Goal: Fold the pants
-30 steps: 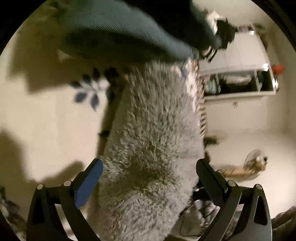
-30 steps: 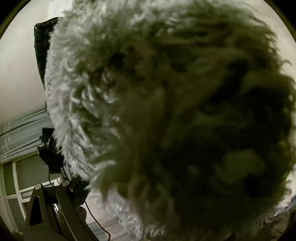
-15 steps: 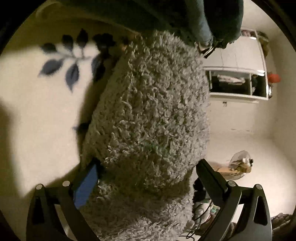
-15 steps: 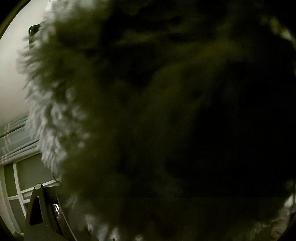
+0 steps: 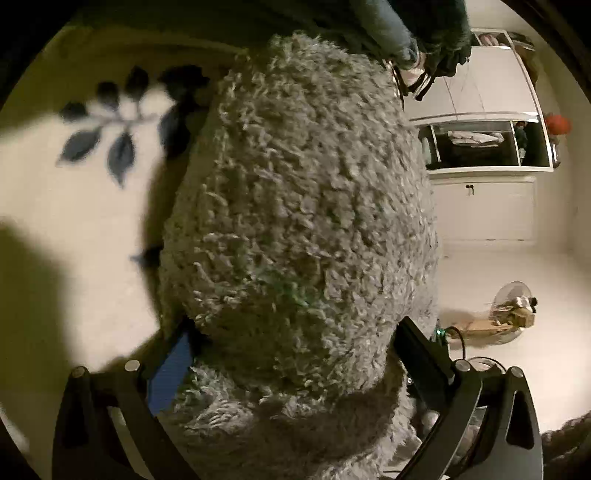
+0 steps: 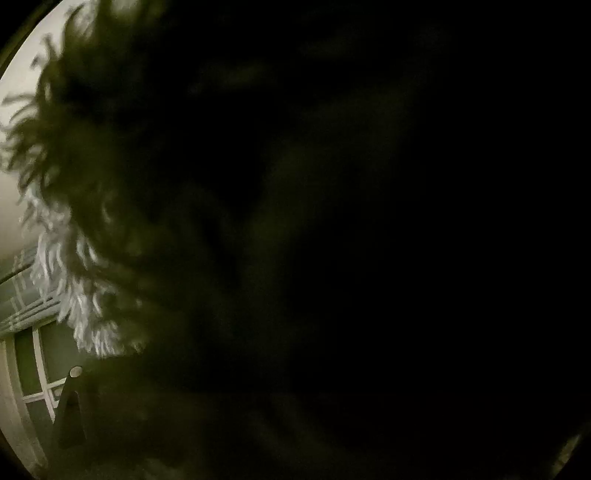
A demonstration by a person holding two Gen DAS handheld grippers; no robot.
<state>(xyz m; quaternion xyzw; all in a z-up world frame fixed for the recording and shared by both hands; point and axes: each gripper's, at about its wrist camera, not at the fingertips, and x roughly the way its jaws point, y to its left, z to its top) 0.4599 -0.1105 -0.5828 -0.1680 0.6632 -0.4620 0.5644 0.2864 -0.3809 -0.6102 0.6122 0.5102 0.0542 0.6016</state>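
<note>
Blocking both views: shaggy grey pants (image 5: 295, 221).

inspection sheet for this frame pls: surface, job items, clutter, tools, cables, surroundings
Surface: cream cover with blue leaf print, partly in shadow.
Job's things: grey fluffy pants bunched, hanging in front of the left camera; also smothering the right camera.
Clutter: round object with bits on the floor, too small to identify.
Grippers: left tool open, fingers either side of the pants; right tool nearly hidden, state unclear.
Cables: black cable on the floor by the right finger.
Surroundings: white cabinet with an open shelf; person's sleeve at top.
</note>
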